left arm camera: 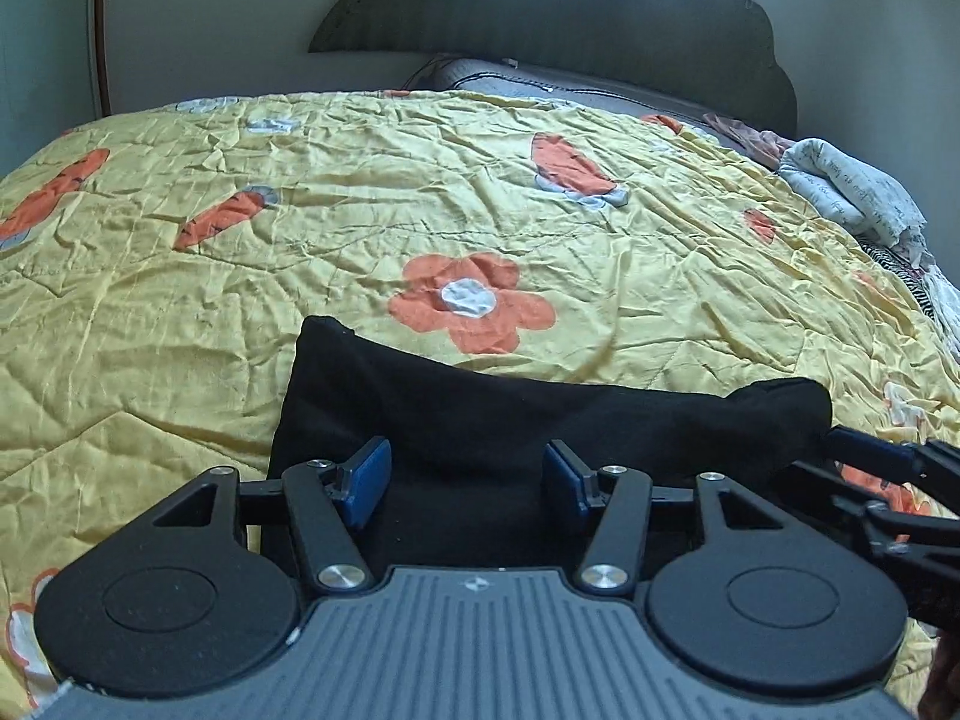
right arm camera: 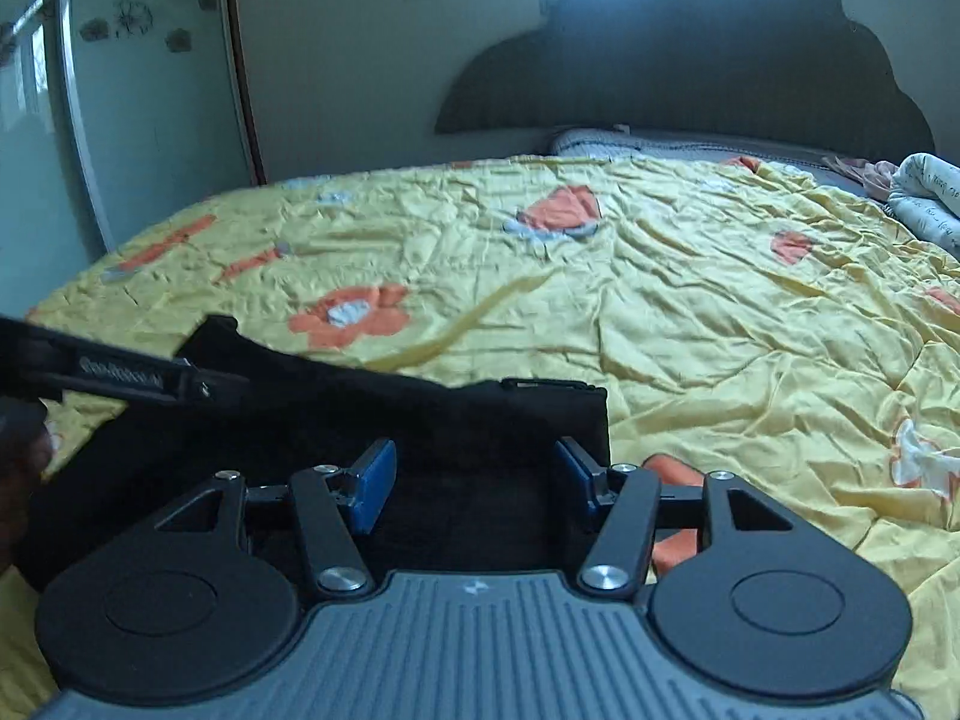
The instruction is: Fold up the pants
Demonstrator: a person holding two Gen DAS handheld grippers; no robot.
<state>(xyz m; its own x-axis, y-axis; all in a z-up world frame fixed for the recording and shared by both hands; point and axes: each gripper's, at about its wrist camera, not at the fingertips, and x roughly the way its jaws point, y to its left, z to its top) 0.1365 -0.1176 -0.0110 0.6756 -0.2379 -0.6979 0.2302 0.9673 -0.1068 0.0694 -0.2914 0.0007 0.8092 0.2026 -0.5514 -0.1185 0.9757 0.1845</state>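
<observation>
Folded black fabric pants [left arm camera: 480, 414] flat on yellow floral quilt [left arm camera: 300, 300], under and at 12 o'clock of left gripper [left arm camera: 468, 483] and right gripper [right arm camera: 474, 483], both jaws apart, unclamped.

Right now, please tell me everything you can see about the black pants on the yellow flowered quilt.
The black pants look like soft, matte cloth, folded into a compact, roughly rectangular bundle. They lie flat on the yellow flowered quilt, near its front edge. The left gripper and right gripper hang over them with jaws apart, gripping nothing. Whether a pad brushes the cloth cannot be told. No waistband or pockets show.
</observation>
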